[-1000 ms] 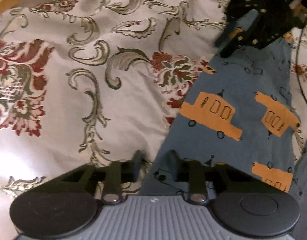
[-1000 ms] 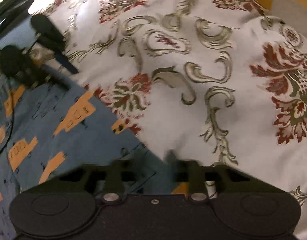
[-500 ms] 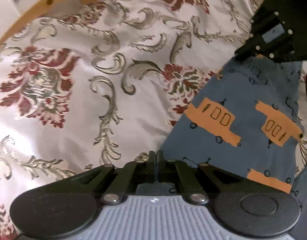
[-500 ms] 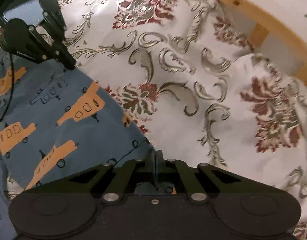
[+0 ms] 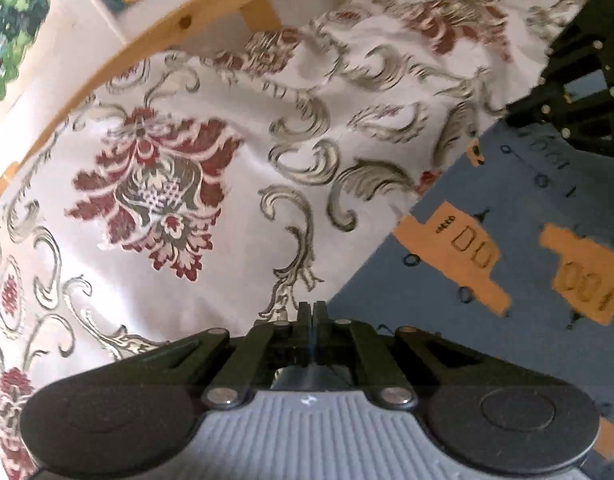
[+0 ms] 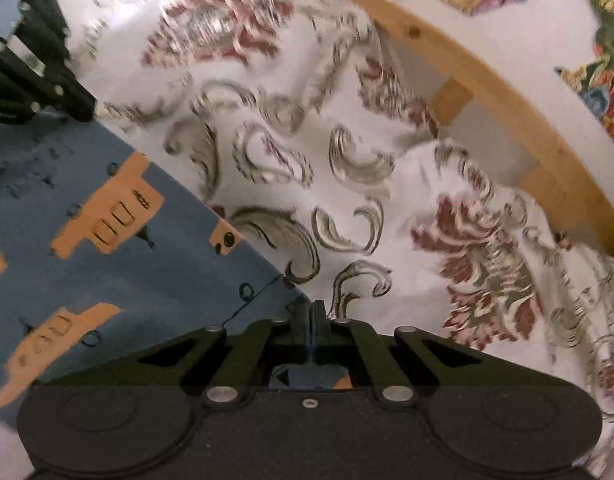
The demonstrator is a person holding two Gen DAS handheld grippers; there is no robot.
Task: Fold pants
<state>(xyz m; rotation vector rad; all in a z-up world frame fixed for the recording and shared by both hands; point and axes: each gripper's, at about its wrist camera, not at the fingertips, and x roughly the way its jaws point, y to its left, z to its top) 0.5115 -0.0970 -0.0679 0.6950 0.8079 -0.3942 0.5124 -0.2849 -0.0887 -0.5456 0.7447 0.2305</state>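
Left gripper (image 5: pixel 312 314) and right gripper (image 6: pixel 314 312) each pinch pants (image 5: pixel 507 248) hem corner; hem stretched between them, above bedspread (image 5: pixel 227 200).

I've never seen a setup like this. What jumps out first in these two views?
The blue pants with orange vehicle prints catch the eye, lying on a white bedspread with red and grey flourishes. The left gripper and the right gripper are each shut on an edge of the pants. Behind the bed runs a curved wooden rail.
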